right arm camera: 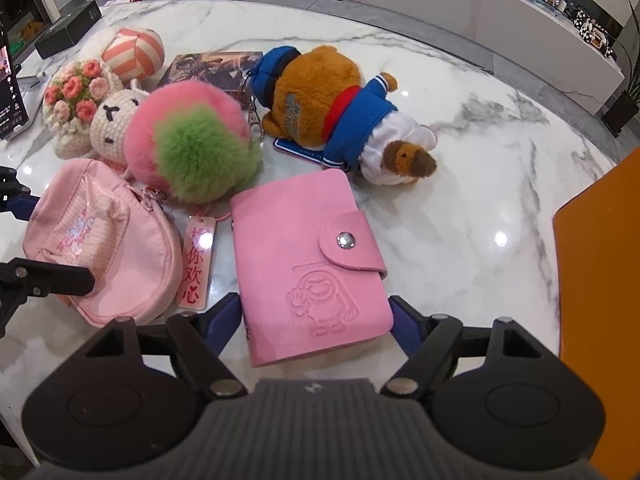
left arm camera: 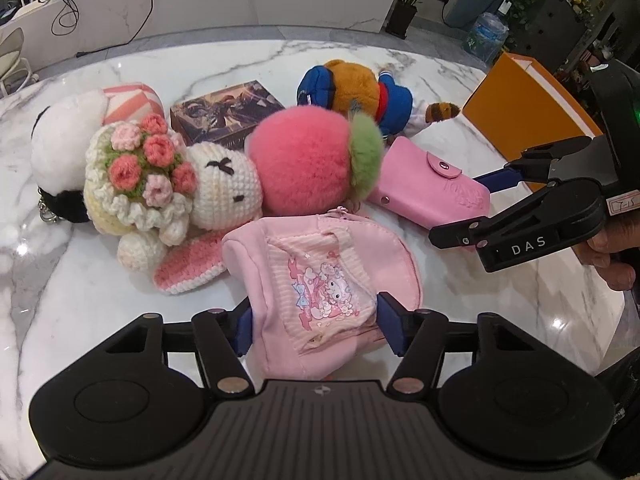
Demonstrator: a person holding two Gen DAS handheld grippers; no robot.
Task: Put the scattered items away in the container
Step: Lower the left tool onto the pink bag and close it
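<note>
My left gripper [left arm camera: 314, 328] has its blue pads on both sides of a pale pink cartoon pouch [left arm camera: 320, 288], which also shows in the right wrist view [right arm camera: 100, 240]. My right gripper [right arm camera: 318, 324] straddles the near end of a pink snap wallet [right arm camera: 308, 264], its pads touching the wallet's edges; the wallet also shows in the left wrist view [left arm camera: 424, 188]. Both items rest on the marble table [right arm camera: 480, 184]. An orange container [left arm camera: 520, 108] stands at the right, and its edge shows in the right wrist view [right arm camera: 600, 280].
Behind lie a pink-green pompom [left arm camera: 312, 164], a crochet bunny with flowers [left arm camera: 168, 176], a brown bear in blue [right arm camera: 332, 104], a dark picture box [left arm camera: 228, 116], a striped ball [right arm camera: 134, 54] and a pink tag [right arm camera: 196, 264].
</note>
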